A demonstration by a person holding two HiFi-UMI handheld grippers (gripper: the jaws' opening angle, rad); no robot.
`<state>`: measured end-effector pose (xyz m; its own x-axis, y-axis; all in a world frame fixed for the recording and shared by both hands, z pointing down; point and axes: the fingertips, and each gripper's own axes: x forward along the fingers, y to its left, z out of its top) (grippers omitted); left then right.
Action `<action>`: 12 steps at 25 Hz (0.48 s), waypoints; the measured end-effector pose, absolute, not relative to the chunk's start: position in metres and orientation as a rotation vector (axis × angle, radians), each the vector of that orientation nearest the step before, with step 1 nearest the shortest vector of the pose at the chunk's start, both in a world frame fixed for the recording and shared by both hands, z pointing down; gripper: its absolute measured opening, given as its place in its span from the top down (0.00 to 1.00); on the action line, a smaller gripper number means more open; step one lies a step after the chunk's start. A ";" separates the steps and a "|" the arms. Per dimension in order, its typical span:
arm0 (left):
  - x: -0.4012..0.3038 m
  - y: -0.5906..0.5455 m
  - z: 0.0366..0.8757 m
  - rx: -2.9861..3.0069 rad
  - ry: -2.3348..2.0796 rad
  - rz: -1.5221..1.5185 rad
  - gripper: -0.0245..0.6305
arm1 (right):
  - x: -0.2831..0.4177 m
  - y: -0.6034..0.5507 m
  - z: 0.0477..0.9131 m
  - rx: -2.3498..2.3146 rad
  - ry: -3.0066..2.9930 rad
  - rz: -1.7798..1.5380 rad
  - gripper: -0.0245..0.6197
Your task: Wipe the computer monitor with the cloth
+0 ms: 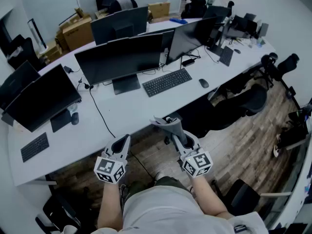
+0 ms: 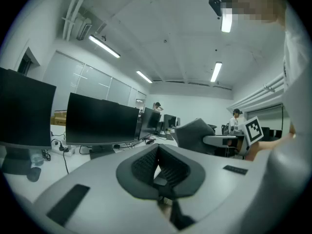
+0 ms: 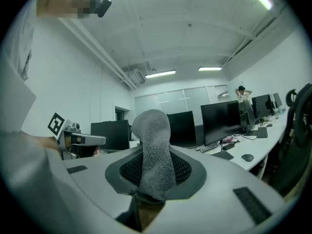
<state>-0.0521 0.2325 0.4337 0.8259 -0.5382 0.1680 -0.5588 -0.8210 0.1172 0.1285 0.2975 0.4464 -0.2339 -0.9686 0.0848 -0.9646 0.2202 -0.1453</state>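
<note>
Monitor (image 1: 119, 57) ahead of both grippers, beyond the desk's near edge, well apart from either, dark screen facing them. Grey cloth (image 3: 155, 145) pinched in the right gripper (image 3: 154, 172), jaws clamped on its lower part, upper end standing up past the tips. Left gripper (image 2: 157, 155) beside the right one, on its left, jaws pressed together on nothing. Both held low, short of the desk, above a plank floor (image 1: 243, 150).

Desk (image 1: 122, 113) between grippers and monitor: long, white, curving. Side monitors left (image 1: 39, 99) and right (image 1: 192, 35) of the middle one. Chair (image 1: 243, 104) to the right of the right gripper, black, drawn up to the desk. Keyboard (image 1: 167, 82) ahead of the right gripper, by the monitor's foot; mouse (image 1: 204, 83) just right of the keyboard. Black cable (image 1: 100, 113) running across the desk and over its edge just ahead of the left gripper.

Nubby texture on the cloth, folded to a rounded strip. Black ribbed pads inside the jaws; smooth grey shells around them.
</note>
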 end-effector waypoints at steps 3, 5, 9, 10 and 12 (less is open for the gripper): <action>-0.036 0.232 0.430 2.840 -0.868 0.179 0.96 | 0.146 0.294 0.445 -1.913 2.434 -0.255 0.82; -0.023 0.233 0.430 2.856 -0.872 0.206 0.96 | 0.157 0.291 0.446 -1.896 2.442 -0.251 0.82; 0.003 0.236 0.432 2.883 -0.852 0.241 0.96 | 0.176 0.282 0.450 -1.853 2.425 -0.282 0.82; 0.009 0.236 0.431 2.875 -0.842 0.232 0.96 | 0.180 0.279 0.451 -1.845 2.418 -0.291 0.82; 0.018 0.233 0.430 2.867 -0.823 0.231 0.96 | 0.184 0.274 0.451 -1.836 2.413 -0.298 0.82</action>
<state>0.0182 0.2335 0.4300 0.8376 -0.5129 0.1882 -0.5359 -0.8382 0.1006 0.1845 0.2742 0.4515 -0.2710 -0.9616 0.0427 -0.9432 0.2565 -0.2113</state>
